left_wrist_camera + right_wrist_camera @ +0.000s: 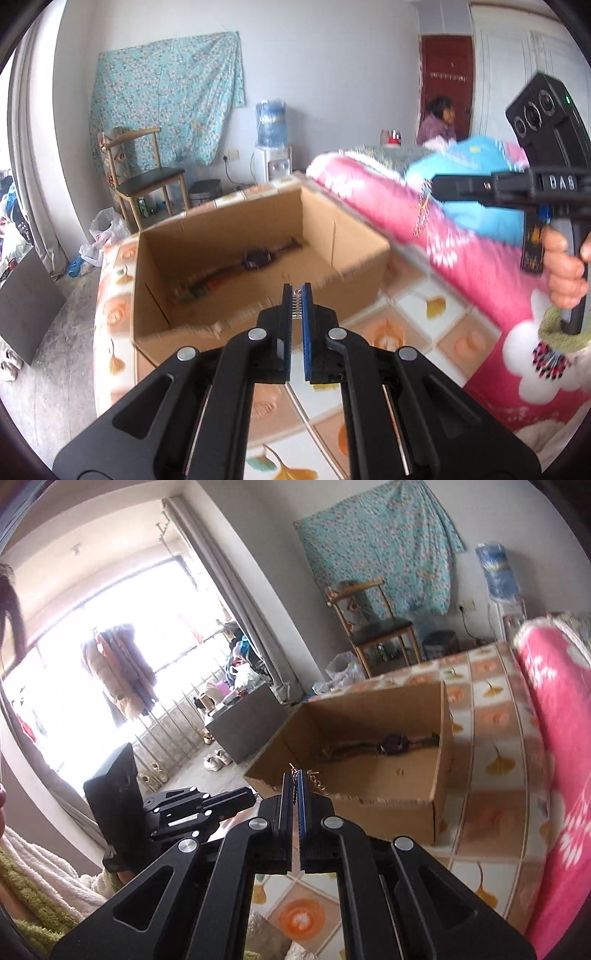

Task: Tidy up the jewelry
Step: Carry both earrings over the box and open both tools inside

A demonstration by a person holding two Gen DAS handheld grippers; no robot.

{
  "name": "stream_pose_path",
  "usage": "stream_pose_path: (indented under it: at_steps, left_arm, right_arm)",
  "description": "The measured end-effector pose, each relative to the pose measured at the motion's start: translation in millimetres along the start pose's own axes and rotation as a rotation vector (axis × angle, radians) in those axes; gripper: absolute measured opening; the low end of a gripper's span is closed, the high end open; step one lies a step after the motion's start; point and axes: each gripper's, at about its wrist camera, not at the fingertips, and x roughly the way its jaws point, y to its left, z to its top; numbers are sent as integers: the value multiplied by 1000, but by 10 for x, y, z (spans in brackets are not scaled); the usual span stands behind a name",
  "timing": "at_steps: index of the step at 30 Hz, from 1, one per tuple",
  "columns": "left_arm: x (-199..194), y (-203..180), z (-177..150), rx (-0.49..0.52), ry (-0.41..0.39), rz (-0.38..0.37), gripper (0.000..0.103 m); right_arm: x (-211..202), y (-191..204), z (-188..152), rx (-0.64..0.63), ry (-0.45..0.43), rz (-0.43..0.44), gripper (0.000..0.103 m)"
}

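Bedding in a tiled floral print (424,306) carries an open cardboard box (236,310), with a pink blanket (461,251) to the right. A dark watch-like piece (255,258) lies on the box floor. The left gripper (296,295) is clenched on a small silvery toothed item (296,304), perhaps a hair clasp. The right gripper (294,782) pinches a thin chain (314,777), which dangles near the box's near rim. Both pieces look light, limp or slippery, and snag-prone; a hold at the clasp or mid-chain seems safest.
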Motion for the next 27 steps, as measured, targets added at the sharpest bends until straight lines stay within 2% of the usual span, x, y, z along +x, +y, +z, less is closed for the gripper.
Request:
stream_pose_path:
  at_steps: [4, 8, 15, 21, 25, 27]
  left_arm:
    - [112, 280, 303, -60, 8, -36, 4]
    - [458, 522, 439, -118, 93, -62, 4]
    - [1260, 889, 316, -229, 292, -97, 4]
    - [1572, 1024, 232, -265, 368, -102, 4]
    - [1643, 1100, 204, -305, 389, -113, 19]
    - [1634, 1142, 195, -330, 387, -131, 24]
  right_arm:
    - [173, -13, 245, -22, 6, 1, 3]
    - [629, -218, 409, 3, 93, -20, 3]
    - [1490, -624, 391, 49, 305, -72, 3]
    - [1873, -677, 351, 7, 390, -92, 3]
    - [1881, -710, 367, 33, 383, -74, 4]
    - [1849, -736, 383, 49, 368, -67, 10]
